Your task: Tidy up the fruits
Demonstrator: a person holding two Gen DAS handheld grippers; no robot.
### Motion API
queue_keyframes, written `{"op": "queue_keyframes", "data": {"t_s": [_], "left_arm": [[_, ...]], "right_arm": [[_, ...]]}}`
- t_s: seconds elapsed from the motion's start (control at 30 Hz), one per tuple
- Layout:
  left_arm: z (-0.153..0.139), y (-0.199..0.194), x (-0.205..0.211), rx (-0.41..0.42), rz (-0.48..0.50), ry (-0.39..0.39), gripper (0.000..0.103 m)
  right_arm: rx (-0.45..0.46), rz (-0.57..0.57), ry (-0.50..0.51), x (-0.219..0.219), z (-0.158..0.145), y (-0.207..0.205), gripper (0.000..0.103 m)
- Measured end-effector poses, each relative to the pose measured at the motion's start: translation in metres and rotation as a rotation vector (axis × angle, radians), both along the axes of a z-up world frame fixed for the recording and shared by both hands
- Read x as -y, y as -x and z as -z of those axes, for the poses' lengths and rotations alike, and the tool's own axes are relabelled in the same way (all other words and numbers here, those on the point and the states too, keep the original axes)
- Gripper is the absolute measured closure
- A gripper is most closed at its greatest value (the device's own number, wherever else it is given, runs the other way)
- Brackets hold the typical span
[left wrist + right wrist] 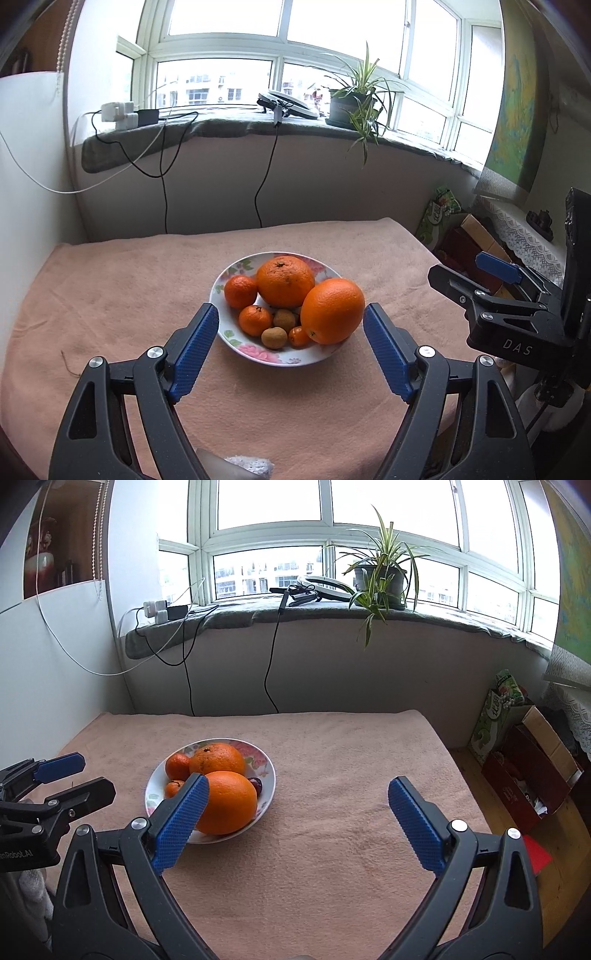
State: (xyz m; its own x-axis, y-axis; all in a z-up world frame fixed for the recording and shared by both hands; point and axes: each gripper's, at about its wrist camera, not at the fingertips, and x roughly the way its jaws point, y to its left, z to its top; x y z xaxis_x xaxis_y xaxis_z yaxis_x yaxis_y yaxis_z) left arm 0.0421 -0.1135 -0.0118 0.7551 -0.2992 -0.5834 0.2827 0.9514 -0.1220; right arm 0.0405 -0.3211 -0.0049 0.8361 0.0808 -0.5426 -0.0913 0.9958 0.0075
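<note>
A flowered bowl [236, 345] sits near the middle of a table covered by a pink cloth [122, 295]; it holds all the fruit in view. At the back lies a big orange [285, 281] with its stem end up; a smooth, larger orange [332, 311] rests on the bowl's right rim, touching the first one. To the left sit two tangerines, one further back [240, 291] and one nearer [255, 320]; beside the nearer one lie two small brown fruits [274, 337] and a tiny orange-coloured fruit [298, 336]. From the right wrist view a dark red fruit [255, 785] shows behind the smooth orange.

The left gripper [291, 343] hovers just in front of the bowl, its blue fingers spread apart with nothing between the pads; the bowl's near edge lies in the gap further on. The right gripper [297, 821] hangs to the right of the bowl, fingers spread wide over bare cloth, gripping nothing; its left finger [181, 821] overlaps the smooth orange in the view, though whether they touch cannot be told.

Behind the table a windowsill [295, 614] carries a potted plant [380, 578] and cables.
</note>
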Motion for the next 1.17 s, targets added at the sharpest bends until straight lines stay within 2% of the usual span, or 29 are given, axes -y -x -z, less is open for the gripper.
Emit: {"op": "queue_keyframes", "data": {"t_s": [1.17], "left_arm": [[-0.0028,0.0054,0.0012,0.046,-0.02,-0.01,0.022]], "right_arm": [[-0.019,-0.003,0.0,0.0003,0.0039,-0.0026,0.003]]}}
